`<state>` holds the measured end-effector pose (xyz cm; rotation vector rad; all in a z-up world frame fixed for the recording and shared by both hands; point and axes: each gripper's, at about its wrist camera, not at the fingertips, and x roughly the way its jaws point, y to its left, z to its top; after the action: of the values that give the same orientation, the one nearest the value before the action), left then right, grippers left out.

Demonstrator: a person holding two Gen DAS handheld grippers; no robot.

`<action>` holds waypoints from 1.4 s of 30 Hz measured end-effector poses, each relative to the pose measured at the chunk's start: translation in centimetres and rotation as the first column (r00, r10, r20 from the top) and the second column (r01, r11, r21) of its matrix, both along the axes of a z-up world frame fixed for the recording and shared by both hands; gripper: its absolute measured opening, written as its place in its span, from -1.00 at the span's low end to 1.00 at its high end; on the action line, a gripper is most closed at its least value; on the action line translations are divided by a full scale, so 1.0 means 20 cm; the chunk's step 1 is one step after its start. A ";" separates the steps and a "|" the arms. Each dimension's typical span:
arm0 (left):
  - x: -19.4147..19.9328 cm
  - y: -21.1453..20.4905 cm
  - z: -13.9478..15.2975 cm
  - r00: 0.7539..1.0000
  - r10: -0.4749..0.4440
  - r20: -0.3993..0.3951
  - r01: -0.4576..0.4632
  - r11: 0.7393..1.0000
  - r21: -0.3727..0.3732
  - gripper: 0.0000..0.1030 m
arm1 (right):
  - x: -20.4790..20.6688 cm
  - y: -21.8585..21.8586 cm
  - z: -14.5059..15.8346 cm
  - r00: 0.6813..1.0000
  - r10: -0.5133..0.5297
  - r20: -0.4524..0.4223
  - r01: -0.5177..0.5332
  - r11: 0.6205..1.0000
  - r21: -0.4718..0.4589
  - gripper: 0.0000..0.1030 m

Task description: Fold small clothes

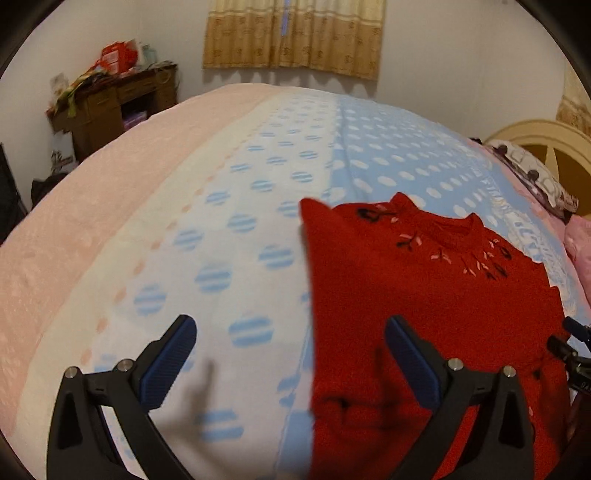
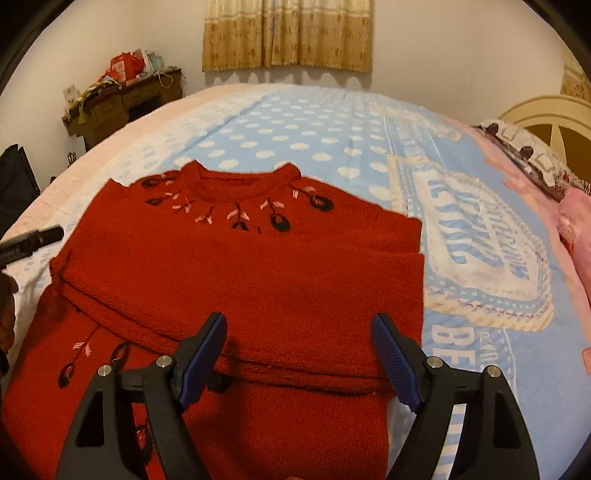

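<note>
1. A red knitted sweater [image 2: 236,273] lies flat on a bed, on a light blue blanket [image 2: 317,133] patterned with white dots.
2. The sweater's round neck points toward the far wall. Small dark and pink embroidered sprigs [image 2: 236,216] curve below the collar.
3. Both sides of the sweater are folded inward, so its left and right edges run straight. A sleeve lies across the body as a raised band.
4. The right gripper [image 2: 299,354] hovers over the near part of the sweater. Its jaws are spread wide and hold nothing.
5. The left gripper [image 1: 290,363] hangs over the sweater's left edge [image 1: 308,295], with one blue-padded finger [image 1: 168,363] above the blanket and the other above the red knit. Its jaws are also spread wide and hold nothing.
6. In the left wrist view the sweater [image 1: 424,302] fills the lower right, and this view is slightly blurred.
7. A pink cover [image 1: 92,206] borders the blanket on the left side of the bed.
8. A wooden desk [image 2: 125,101] piled with clutter stands in the far left corner.
9. Tan patterned curtains [image 2: 286,35] hang on the far wall.
10. A cream headboard [image 2: 546,110] and a patterned pillow [image 2: 524,147] sit at the right.
</note>
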<state>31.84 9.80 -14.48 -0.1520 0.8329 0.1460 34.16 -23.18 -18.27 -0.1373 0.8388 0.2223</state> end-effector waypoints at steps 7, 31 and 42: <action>0.12 0.10 -0.18 0.996 0.036 -0.079 -0.034 0.999 0.032 1.00 | 0.04 -0.04 -0.09 0.997 -0.019 -0.072 0.020 1.000 0.017 0.67; -0.41 -0.04 -0.11 0.986 -0.144 -0.084 0.124 0.972 -0.202 1.00 | -0.36 -0.20 -0.03 0.984 -0.122 -0.127 0.129 0.990 0.055 0.69; -0.74 -0.11 -0.05 0.979 -0.196 -0.046 0.187 0.970 -0.154 1.00 | -0.71 -0.16 -0.03 0.991 -0.070 -0.115 0.073 0.997 0.021 0.69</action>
<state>17.04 7.58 -15.54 -0.2068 0.9149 -0.0942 19.97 -26.40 -18.83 -0.0712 0.9524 0.1748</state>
